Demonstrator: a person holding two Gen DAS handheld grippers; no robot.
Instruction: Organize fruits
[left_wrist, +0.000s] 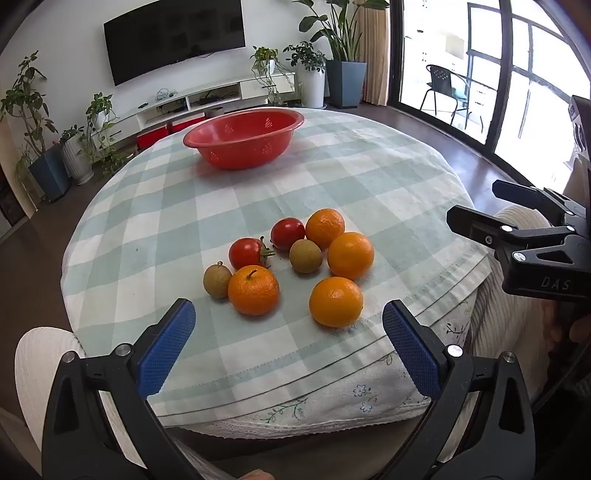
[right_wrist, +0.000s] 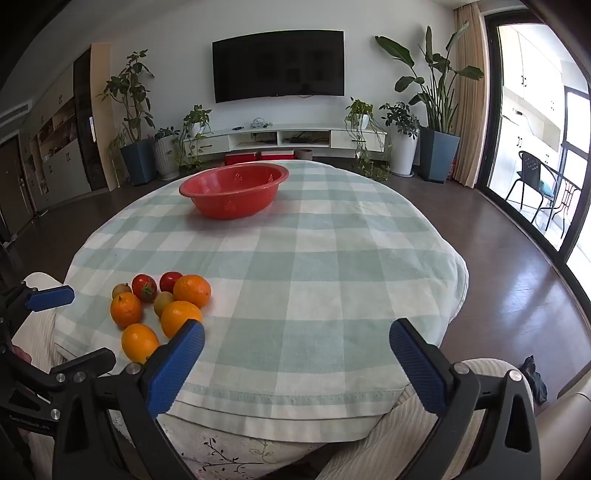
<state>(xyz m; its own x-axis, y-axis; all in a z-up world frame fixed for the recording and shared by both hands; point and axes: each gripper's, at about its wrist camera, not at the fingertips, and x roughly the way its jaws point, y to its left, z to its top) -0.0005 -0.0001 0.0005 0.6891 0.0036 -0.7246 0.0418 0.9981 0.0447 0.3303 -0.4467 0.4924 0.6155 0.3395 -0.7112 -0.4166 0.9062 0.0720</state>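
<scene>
Close to the near edge of the checked worktop (left_wrist: 332, 177), eight fruits (left_wrist: 291, 262) lie clustered: four oranges, two tomatoes, two small brown ones. Bare cloth stretches between them and the red colander bowl (left_wrist: 243, 138) at the far side, with nothing standing between. Left tool (left_wrist: 288, 325) hangs over the near rim, its blue pads spread wide with nothing between them; right tool (right_wrist: 297, 352) likewise gapes over bare cloth, right of the fruit. "DAS" reads on the right tool's body.
</scene>
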